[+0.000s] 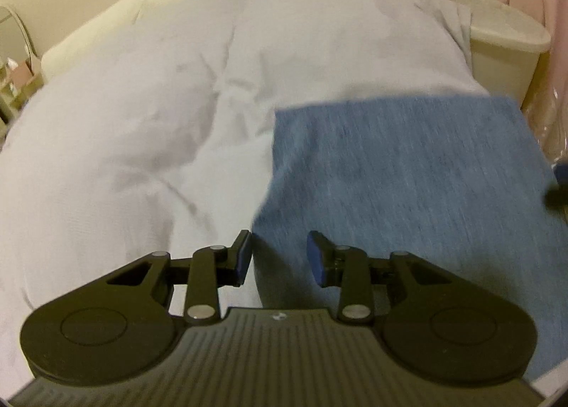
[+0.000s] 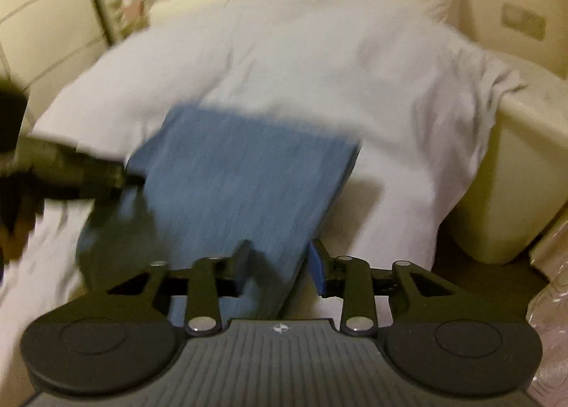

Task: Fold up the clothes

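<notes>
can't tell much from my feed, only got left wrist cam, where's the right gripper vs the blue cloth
Observer: The right gripper is at the near right edge of the blue cloth, its jaws open with the cloth's edge between them.
Operator: is that edge flat on the bed
Observer: No, the right edge is raised off the white sheet; a shadowed gap shows beneath it.
Operator: can you see my left gripper from there
Observer: Yes, the left gripper shows as a dark blur at the cloth's left edge; too smeared to tell whether it is gripping.
</notes>
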`<state>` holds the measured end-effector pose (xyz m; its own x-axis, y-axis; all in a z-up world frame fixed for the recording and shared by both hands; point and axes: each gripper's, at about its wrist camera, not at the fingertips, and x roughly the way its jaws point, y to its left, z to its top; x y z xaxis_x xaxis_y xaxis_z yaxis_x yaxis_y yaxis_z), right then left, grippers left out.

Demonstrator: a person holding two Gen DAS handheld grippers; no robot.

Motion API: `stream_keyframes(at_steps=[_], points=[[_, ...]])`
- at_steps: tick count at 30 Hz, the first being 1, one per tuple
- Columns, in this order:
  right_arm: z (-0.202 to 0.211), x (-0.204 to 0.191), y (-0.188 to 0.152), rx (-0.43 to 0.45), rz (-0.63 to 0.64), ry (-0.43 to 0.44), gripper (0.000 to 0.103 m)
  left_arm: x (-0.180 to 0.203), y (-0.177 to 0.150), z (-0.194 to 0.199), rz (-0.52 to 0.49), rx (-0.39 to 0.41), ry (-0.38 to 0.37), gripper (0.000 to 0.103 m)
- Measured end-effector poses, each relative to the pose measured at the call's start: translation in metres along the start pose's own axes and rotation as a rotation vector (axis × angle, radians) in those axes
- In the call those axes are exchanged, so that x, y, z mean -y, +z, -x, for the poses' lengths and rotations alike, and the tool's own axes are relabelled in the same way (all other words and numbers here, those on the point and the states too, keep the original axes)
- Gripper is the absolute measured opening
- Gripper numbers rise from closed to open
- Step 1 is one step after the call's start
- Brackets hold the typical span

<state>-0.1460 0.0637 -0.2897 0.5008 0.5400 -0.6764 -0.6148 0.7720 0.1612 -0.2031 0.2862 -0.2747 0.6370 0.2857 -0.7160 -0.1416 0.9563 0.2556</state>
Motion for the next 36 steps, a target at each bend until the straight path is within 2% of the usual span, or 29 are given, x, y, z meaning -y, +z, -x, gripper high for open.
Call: stream_keyframes(at_steps=[2, 4, 7, 11, 16, 18, 24, 30, 32, 36], points=[[-0.007, 0.003, 0.013, 0.024, -0.014, -0.034, 0.035, -0.001, 0.008, -0.003, 0.003, 0.034, -0.011, 0.029], [-0.023, 0.007, 0.021, 0.008, -0.022, -0.067, 0.035, 0.001, 0.014, -0.009, -0.005, 0.057, -0.022, 0.029], [-0.047, 0.010, 0.025, -0.029, -0.021, -0.103, 0.037, 0.006, 0.020, -0.025, -0.028, 0.052, -0.021, 0.029], [-0.050, 0.014, 0.027, -0.037, -0.018, -0.094, 0.037, 0.001, 0.028, -0.035, -0.007, 0.040, -0.026, 0.029], [-0.032, 0.027, 0.045, 0.043, -0.029, -0.050, 0.036, 0.002, 0.049, -0.022, 0.013, 0.124, -0.037, 0.022], [-0.041, 0.031, 0.049, 0.027, -0.020, -0.028, 0.029, 0.006, 0.055, -0.035, 0.004, 0.106, -0.042, 0.021], [-0.077, 0.048, 0.042, -0.040, -0.019, -0.001, 0.029, 0.006, 0.056, -0.082, 0.045, 0.031, -0.065, 0.022], [-0.091, 0.070, 0.046, -0.079, -0.080, 0.084, 0.037, 0.013, 0.056, -0.094, 0.058, 0.004, -0.007, 0.023], [-0.088, 0.080, 0.048, -0.089, -0.116, 0.130, 0.040, 0.016, 0.061, -0.086, 0.070, -0.013, 0.034, 0.023], [-0.068, 0.096, 0.048, -0.090, -0.173, 0.222, 0.044, 0.027, 0.072, -0.044, 0.112, -0.055, 0.165, 0.022]])
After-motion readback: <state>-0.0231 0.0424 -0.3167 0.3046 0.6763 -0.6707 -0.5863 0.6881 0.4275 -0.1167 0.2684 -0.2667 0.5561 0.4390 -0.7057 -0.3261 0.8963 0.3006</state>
